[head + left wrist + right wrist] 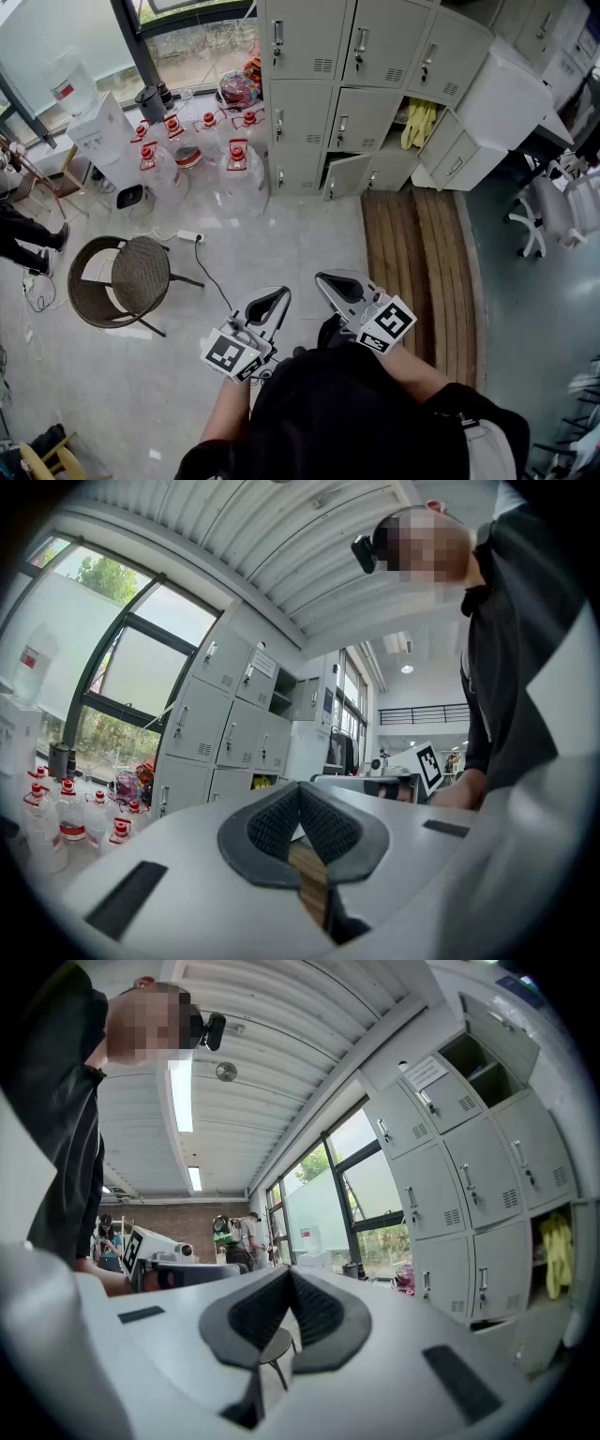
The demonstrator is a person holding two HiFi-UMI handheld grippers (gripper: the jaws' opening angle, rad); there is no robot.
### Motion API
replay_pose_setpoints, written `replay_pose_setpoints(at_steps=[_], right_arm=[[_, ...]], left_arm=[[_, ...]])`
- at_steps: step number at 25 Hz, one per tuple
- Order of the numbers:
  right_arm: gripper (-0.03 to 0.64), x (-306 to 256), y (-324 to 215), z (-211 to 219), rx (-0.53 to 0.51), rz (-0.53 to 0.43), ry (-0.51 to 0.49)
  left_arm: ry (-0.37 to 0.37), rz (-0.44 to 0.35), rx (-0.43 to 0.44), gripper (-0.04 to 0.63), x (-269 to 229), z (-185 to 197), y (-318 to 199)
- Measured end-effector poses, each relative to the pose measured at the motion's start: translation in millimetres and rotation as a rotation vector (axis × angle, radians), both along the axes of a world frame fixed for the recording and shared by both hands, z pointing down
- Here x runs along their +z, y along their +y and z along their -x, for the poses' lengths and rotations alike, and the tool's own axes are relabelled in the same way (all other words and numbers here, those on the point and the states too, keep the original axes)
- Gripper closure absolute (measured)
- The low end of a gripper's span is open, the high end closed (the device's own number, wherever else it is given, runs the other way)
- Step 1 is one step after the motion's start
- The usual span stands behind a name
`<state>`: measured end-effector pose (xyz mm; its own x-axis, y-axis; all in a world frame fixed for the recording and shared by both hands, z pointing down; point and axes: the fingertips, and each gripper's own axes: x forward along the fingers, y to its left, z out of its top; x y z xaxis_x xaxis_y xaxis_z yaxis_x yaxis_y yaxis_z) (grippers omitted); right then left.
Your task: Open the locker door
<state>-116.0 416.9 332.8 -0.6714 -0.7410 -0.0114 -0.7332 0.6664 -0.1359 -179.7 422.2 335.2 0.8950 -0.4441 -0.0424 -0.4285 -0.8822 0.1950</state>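
A: Where is the locker bank (328, 94)?
B: Dead ahead across the floor, well apart from both grippers. Doors upright, handles vertical at their left edges.
A: Grippers?
B: Left gripper (275, 298) and right gripper (328, 281) are held level near the body. Pads are pressed together and nothing is held. The right looks marginally nearer.
A: Unclear?
B: Which door is meant. One compartment already stands open with yellow gloves (417, 122) inside, and the top row is cut off.

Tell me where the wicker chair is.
In the head view, the wicker chair stands at the left, just below the power strip and left of the left gripper.
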Motion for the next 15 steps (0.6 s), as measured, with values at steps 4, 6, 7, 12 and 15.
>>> replay_pose_setpoints(at_steps=[4, 6, 7, 12, 15], right_arm=[[0.606, -1, 2, 6, -0.002, 0.013, -0.015], [0.606, -2, 3, 5, -0.002, 0.013, -0.013], [0.606, -2, 3, 5, -0.001, 0.012, -0.013], [0.606, 1, 11, -2, 0.01, 0.02, -0.015], [0.606, 2, 17, -6, 0.016, 0.024, -0.011]], left_arm=[[0.006, 0.011, -0.008, 0.584, -2, 10, 1], [0.006, 0.018, -0.009, 0.584, -1, 13, 2], [0.005, 0.023, -0.008, 0.584, 0, 13, 3], [0.013, 0.041, 0.011, 0.584, 6, 6, 13], [0.015, 0.046, 0.032, 0.584, 7, 0, 18]])
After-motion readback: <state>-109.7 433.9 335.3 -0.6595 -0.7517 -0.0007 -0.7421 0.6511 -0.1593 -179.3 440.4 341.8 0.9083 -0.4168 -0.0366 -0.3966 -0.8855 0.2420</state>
